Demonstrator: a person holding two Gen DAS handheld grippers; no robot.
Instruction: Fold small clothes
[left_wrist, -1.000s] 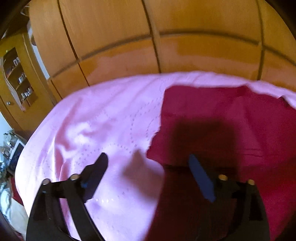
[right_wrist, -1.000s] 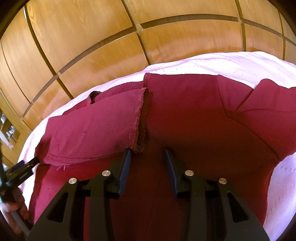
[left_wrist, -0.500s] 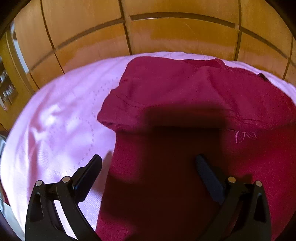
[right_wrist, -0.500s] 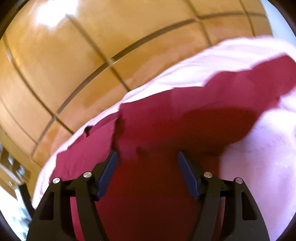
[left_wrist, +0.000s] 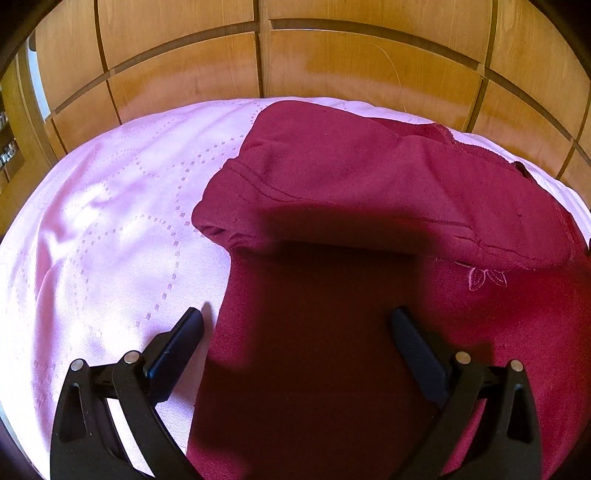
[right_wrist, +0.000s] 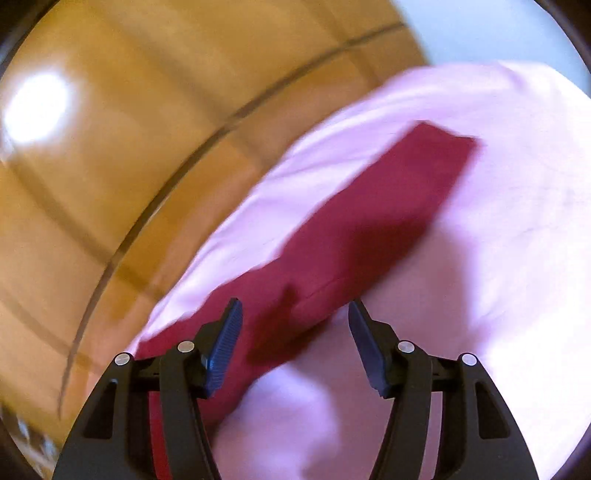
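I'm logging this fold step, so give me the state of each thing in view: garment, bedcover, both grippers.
dark red garment: lying on the bedcover, one part folded over the rest, no pad pressing on it.
pink bedcover: spread out, lightly wrinkled.
left gripper: open wide, empty, above the garment's edge.
right gripper: open, empty, jaws just closing a little; view blurred.

We see the left gripper (left_wrist: 297, 325) as a black frame whose two branching arms end in flat, dark blue fingers (left_wrist: 177, 347), with round silver screw heads at the joints and long cut-out slots lower down. The right gripper (right_wrist: 295, 328) is built alike: black arms, silver screws and blue pads (right_wrist: 225, 343), the left one showing fine ribbing on its inner face.
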